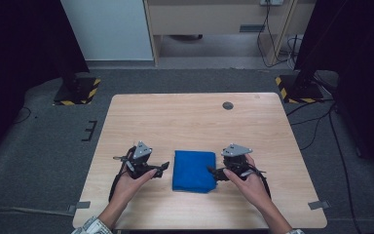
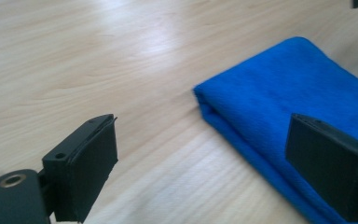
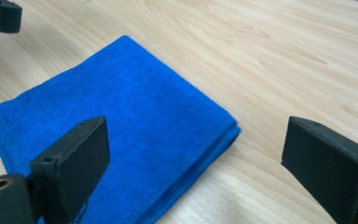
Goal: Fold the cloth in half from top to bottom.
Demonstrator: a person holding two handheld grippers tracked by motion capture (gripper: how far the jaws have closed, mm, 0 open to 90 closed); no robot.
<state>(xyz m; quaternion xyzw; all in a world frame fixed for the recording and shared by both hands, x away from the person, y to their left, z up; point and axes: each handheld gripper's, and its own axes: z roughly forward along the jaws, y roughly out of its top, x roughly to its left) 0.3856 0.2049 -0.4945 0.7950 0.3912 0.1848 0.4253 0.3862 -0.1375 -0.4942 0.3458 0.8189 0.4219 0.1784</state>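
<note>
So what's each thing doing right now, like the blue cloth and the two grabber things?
blue cloth: folded into a flat square, lying on the table, not gripped.
left gripper: jaws open, nothing between them, just beside the cloth's edge.
right gripper: jaws open, empty, at the cloth's other edge.
table: bare wood around the cloth.

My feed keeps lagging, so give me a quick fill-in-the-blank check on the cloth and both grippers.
1. The folded blue cloth lies on the light wooden ____.
2. The left gripper has its jaws ____, nothing between them.
3. The right gripper jaws are ____ as well.
4. The cloth lies ____ the two grippers.

Missing words: table; open; open; between
</note>
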